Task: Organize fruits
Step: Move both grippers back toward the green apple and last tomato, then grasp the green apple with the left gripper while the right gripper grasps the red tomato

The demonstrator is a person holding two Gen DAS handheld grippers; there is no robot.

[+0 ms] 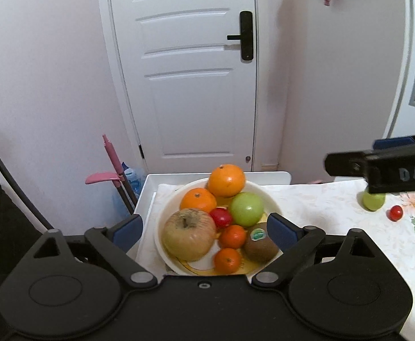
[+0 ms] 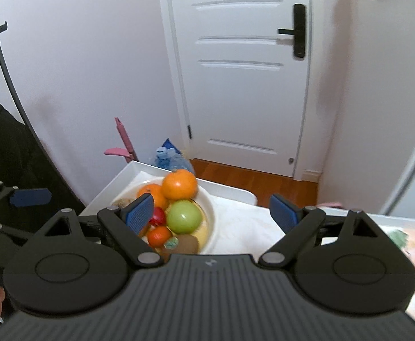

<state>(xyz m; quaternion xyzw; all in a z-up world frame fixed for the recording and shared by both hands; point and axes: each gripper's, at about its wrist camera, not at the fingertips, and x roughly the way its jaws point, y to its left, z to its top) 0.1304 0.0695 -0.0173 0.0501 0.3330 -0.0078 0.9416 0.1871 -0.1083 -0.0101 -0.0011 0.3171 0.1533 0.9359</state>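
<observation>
Left wrist view. The left gripper (image 1: 204,228) hangs above the near edge of the white bowl (image 1: 273,203), jaws spread wide, nothing between the blue pads (image 1: 129,231) — released. The bowl sits on a cloth at the left end of the white table (image 1: 315,201). Fruit in the bowl: a large orange (image 1: 226,180) at the far rim, a second orange (image 1: 198,200) just left of and below it, a green apple (image 1: 246,209) to the right, a big yellowish apple (image 1: 189,234) at the near left, a small red fruit (image 1: 221,217) in the middle, touching both apples. Two small tangerines (image 1: 232,236) lie nearer the camera, one behind the other, and a kiwi (image 1: 261,245) with a sticker rests against the near right wall. Out on the cloth, well apart from the bowl, lie a green fruit (image 1: 373,202) and a cherry tomato (image 1: 394,213). The right gripper (image 1: 378,167) enters from the right edge, above that green fruit; its jaws cannot be read here. A white door (image 1: 184,71) stands behind.

Right wrist view. The right gripper (image 2: 211,213) is open and empty — its left pad overlaps the bowl (image 2: 211,221) in the picture, its right pad stands over bare cloth. Picture is somewhat blurred. The bowl lies left of centre with the same pile.
</observation>
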